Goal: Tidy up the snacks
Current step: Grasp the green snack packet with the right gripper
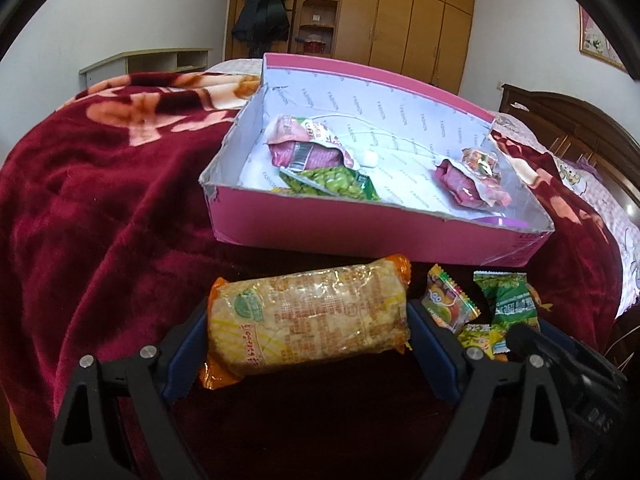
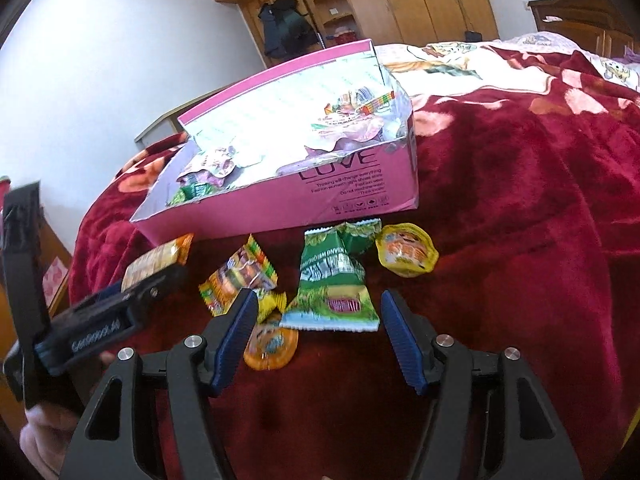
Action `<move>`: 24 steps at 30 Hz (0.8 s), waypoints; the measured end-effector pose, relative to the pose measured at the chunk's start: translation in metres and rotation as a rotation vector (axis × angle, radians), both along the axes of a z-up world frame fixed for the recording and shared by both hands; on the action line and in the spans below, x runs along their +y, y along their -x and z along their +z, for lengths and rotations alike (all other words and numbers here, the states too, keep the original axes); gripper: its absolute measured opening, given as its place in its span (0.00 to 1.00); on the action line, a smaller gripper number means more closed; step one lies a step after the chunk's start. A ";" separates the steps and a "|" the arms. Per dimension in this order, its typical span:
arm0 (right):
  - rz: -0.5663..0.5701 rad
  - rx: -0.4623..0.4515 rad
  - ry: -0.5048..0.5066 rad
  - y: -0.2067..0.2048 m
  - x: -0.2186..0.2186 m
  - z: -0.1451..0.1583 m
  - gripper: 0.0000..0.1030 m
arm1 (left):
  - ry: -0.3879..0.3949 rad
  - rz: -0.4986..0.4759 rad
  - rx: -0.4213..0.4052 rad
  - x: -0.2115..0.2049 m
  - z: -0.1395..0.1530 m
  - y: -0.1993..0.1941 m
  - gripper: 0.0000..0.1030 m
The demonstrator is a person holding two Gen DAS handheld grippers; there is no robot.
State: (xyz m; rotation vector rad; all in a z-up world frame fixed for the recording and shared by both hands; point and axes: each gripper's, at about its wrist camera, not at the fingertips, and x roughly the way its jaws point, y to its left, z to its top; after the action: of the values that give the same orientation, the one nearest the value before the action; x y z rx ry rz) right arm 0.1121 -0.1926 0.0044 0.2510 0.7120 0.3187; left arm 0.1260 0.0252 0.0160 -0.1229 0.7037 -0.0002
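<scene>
My left gripper is shut on a yellow and orange cracker packet, its blue pads pressing both ends, just in front of the pink box. The box holds purple pouches, a green pea bag and a candy. In the right wrist view my right gripper stands open around a green snack packet lying on the blanket, with small gaps at both pads. A colourful candy bag, an orange jelly cup and a yellow jelly cup lie around it.
Everything rests on a dark red flowered blanket over a bed. The pink box sits behind the loose snacks. A hand holds the left gripper at lower left. A wooden wardrobe and the headboard stand behind.
</scene>
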 end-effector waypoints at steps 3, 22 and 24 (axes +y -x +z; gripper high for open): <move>-0.020 0.020 -0.015 -0.007 0.001 -0.006 0.54 | 0.015 -0.004 0.004 0.003 -0.002 -0.002 0.91; -0.070 -0.002 -0.044 0.006 -0.009 -0.004 0.35 | 0.032 -0.021 -0.022 0.006 0.008 0.007 0.91; -0.071 -0.009 -0.046 0.009 -0.010 -0.002 0.35 | 0.037 -0.024 -0.022 0.005 0.009 0.010 0.91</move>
State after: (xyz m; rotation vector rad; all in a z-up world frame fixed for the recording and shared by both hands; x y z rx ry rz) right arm 0.1033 -0.2025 0.0028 0.3178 0.6860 0.2687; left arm 0.1163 0.0305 0.0250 -0.1495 0.6833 -0.0369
